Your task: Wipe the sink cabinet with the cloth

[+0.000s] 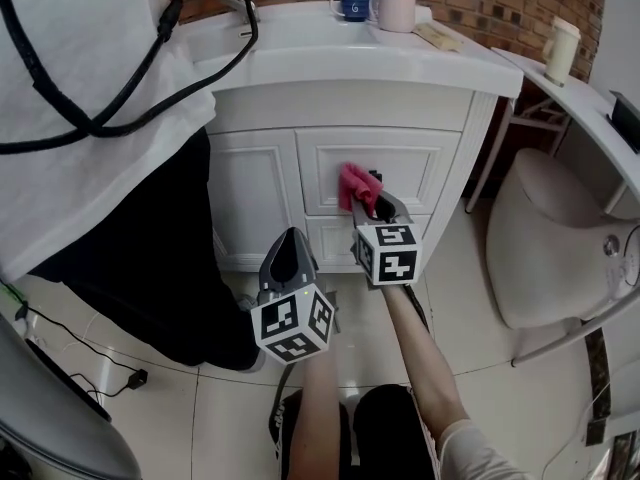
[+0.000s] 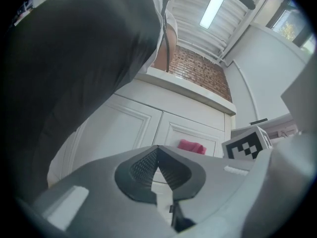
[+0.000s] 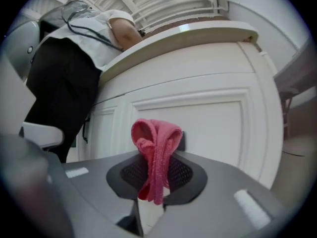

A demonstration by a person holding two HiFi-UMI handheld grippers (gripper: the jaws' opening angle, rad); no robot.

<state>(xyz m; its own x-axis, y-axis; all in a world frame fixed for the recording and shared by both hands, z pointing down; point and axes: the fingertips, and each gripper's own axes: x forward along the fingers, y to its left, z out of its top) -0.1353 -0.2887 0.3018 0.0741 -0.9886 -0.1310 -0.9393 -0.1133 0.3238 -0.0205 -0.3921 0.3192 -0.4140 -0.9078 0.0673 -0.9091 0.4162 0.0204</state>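
The white sink cabinet (image 1: pixel 255 183) fills the middle of the head view, with panelled doors. My right gripper (image 1: pixel 372 196) is shut on a pink cloth (image 1: pixel 356 186), holding it against the right door panel (image 1: pixel 420 168). In the right gripper view the cloth (image 3: pixel 156 150) bunches up between the jaws in front of that panel (image 3: pixel 208 128). My left gripper (image 1: pixel 290 248) hangs lower and to the left, away from the cabinet, jaws shut and empty (image 2: pixel 157 150). The left gripper view also catches the cloth (image 2: pixel 192 146) on the door.
A person in a white top and dark trousers (image 1: pixel 120 198) stands close at the cabinet's left. Mugs (image 1: pixel 397 12) and a blue cup (image 1: pixel 353 5) sit on the countertop. A toilet (image 1: pixel 560 238) stands at the right, with a cup (image 1: pixel 561 50) on a shelf above it. Cables (image 1: pixel 90 363) trail on the tiled floor.
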